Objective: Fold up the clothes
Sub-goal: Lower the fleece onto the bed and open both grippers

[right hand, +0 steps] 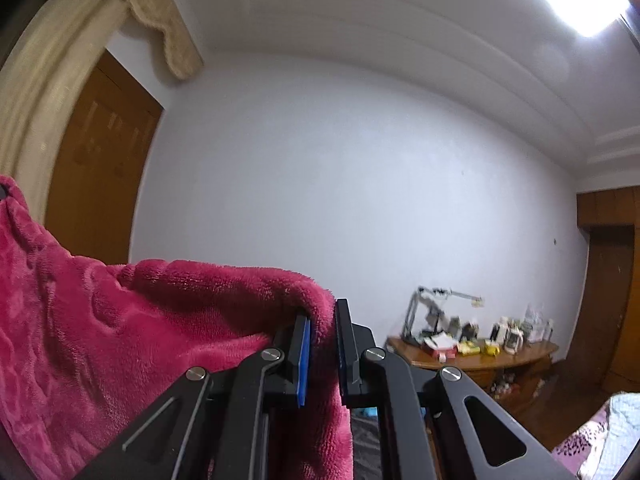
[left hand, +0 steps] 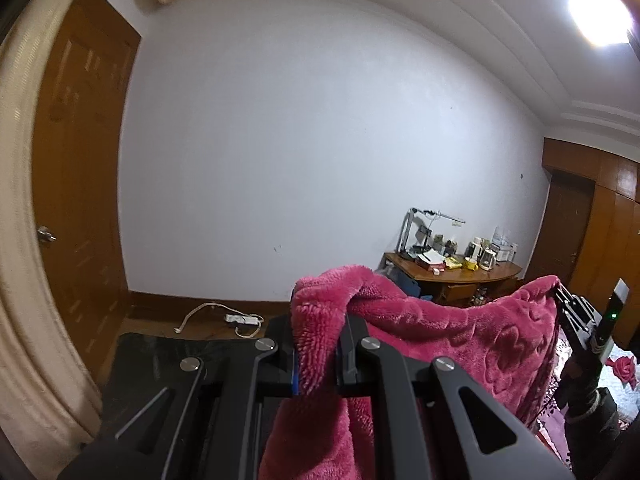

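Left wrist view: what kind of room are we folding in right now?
Probably a home bedroom. A wooden door and built-in wooden wardrobe line plain white walls, a cluttered wooden desk stands in the corner, and floral bedding shows behind the pink fleece garment.

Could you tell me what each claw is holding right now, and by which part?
Both hold the pink fleece garment by its upper edge: the left claw pinches one top corner, the right claw the other, so it hangs spread between them.
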`<state>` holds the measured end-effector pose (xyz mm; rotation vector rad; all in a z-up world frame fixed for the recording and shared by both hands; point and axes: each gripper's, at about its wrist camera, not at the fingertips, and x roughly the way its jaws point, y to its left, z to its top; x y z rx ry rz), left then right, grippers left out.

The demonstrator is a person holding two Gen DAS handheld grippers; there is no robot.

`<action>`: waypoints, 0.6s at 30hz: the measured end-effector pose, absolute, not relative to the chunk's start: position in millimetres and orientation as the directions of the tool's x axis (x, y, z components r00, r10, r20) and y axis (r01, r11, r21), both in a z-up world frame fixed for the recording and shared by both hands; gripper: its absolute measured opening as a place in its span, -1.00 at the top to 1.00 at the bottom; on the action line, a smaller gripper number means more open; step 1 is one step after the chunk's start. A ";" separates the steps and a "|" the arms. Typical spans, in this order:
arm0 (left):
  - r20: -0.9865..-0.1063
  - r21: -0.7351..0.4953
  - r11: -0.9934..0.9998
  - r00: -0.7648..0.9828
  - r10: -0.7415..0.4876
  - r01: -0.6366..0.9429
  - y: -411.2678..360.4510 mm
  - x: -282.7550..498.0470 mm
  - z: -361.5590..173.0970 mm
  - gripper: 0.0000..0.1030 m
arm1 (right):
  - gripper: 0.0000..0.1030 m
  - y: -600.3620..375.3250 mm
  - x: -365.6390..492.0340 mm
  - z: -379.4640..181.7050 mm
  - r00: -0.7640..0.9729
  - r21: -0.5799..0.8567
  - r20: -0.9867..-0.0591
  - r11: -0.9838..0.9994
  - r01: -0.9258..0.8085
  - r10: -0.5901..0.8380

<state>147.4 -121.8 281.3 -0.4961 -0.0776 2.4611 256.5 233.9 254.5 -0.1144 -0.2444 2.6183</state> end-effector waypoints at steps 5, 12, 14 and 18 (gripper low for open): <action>-0.464 -0.197 -0.801 -0.666 0.584 -0.565 -77.9 48.3 236.1 0.74 | 0.78 253.1 167.2 212.4 -0.831 -0.209 -0.166 -0.842 -0.497 0.531; -0.725 -0.218 -0.833 -0.486 0.487 -0.509 -12.4 -78.5 102.3 0.69 | 0.78 284.4 68.7 95.0 -0.726 -0.260 -0.447 -0.852 -0.455 0.523; -0.798 -0.207 -0.848 -0.417 0.435 -0.489 4.1 -101.7 55.4 0.68 | 0.77 291.9 45.3 60.5 -0.681 -0.277 -0.524 -0.858 -0.433 0.512; -0.883 -0.183 -0.872 -0.315 0.349 -0.454 16.8 -114.9 -15.5 0.62 | 0.75 295.4 11.5 -12.6 -0.563 -0.331 -0.679 -0.881 -0.339 0.472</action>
